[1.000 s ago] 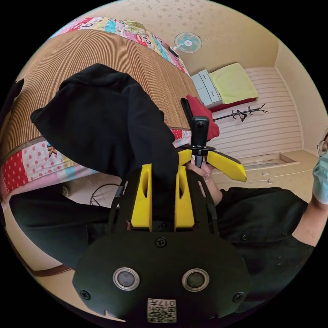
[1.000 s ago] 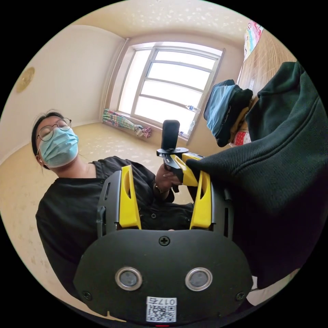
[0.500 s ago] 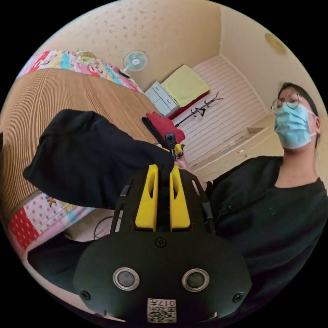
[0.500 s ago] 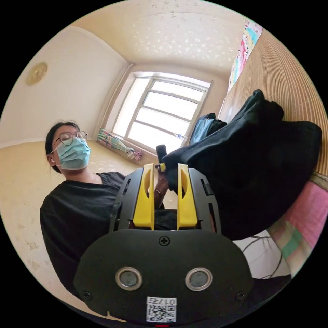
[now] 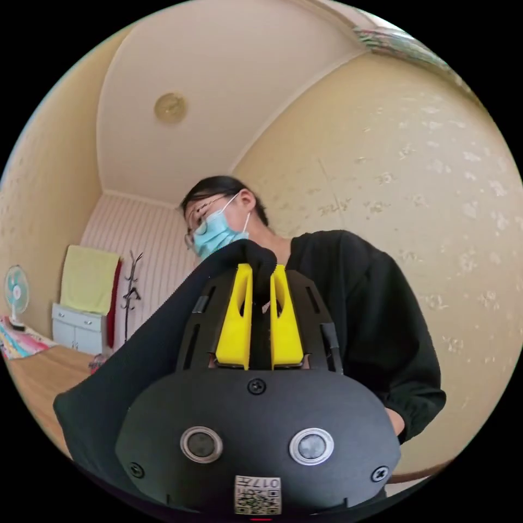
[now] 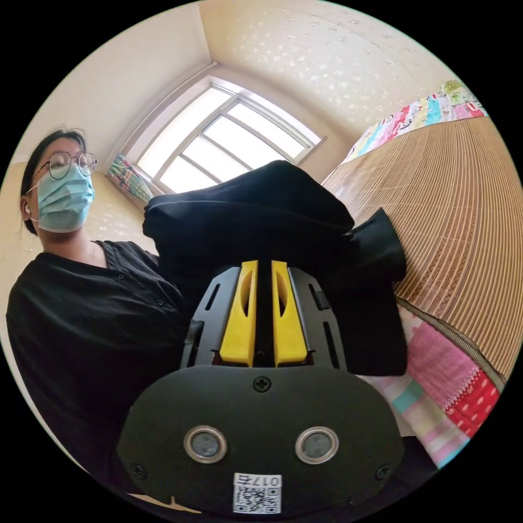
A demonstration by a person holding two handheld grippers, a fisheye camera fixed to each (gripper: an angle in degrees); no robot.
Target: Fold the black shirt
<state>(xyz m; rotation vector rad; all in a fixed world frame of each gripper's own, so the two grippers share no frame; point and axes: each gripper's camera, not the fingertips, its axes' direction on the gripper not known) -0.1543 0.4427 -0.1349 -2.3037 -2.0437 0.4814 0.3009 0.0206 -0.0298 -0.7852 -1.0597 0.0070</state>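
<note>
**Both grippers clamp black shirt above bed edge**

In the left gripper view, the left gripper (image 5: 260, 272) has its two yellow jaws drawn nearly together on a fold of the black shirt (image 5: 136, 365), a bunch of dark cloth bulging out just past the jaw tips at 12 o'clock. From there the shirt slopes away toward 8 o'clock in a taut sheet, covering the near side of the gripper's black body. Behind the jaws stands a person (image 5: 354, 305) in a dark top. At 9 o'clock, far off, are a fan (image 5: 16, 291), a white cabinet (image 5: 76, 327) with a yellow-green cloth (image 5: 90, 278) above it, and a coat stand (image 5: 131, 289) against a striped wall.

In the right gripper view, the right gripper (image 6: 264, 272) also has its jaws pressed close, with black cloth running between them. The black shirt (image 6: 256, 218) is heaped in a thick bundle right above the jaw tips at 12 o'clock, and one end hangs down toward 3 o'clock over the quilted edge of the bed (image 6: 452, 381). The bed's woven mat (image 6: 452, 201) spreads from 1 to 4 o'clock. The person (image 6: 92, 316) is at 9 o'clock, and a bright window (image 6: 229, 141) lies at 11 o'clock behind the bundle.
</note>
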